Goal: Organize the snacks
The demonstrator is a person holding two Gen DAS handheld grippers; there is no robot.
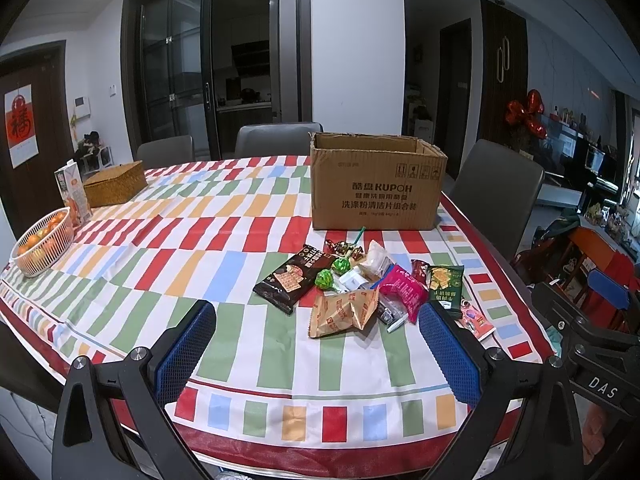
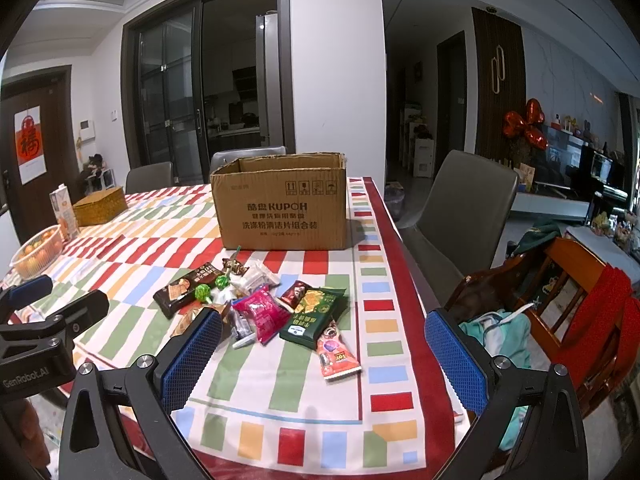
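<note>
A pile of snack packets lies on the striped tablecloth in front of an open cardboard box [image 1: 378, 188] [image 2: 282, 210]. The pile holds a dark brown packet [image 1: 290, 280] [image 2: 184, 290], an orange-tan packet [image 1: 344, 312], a pink packet [image 1: 404, 286] [image 2: 262, 314], a dark green packet [image 1: 446, 282] [image 2: 314, 312], a red-pink packet [image 2: 336, 352] and green lollipops [image 1: 325, 279] [image 2: 203, 293]. My left gripper [image 1: 316, 344] is open and empty, just short of the pile. My right gripper [image 2: 324, 354] is open and empty, with the pile between and beyond its fingers.
A white basket of oranges [image 1: 42, 246] [image 2: 38, 254], a juice carton [image 1: 72, 196] [image 2: 64, 210] and a woven box [image 1: 116, 184] [image 2: 100, 205] stand at the table's far left. Grey chairs [image 2: 466, 216] ring the table. A wooden chair with clothes [image 2: 560, 304] stands at the right.
</note>
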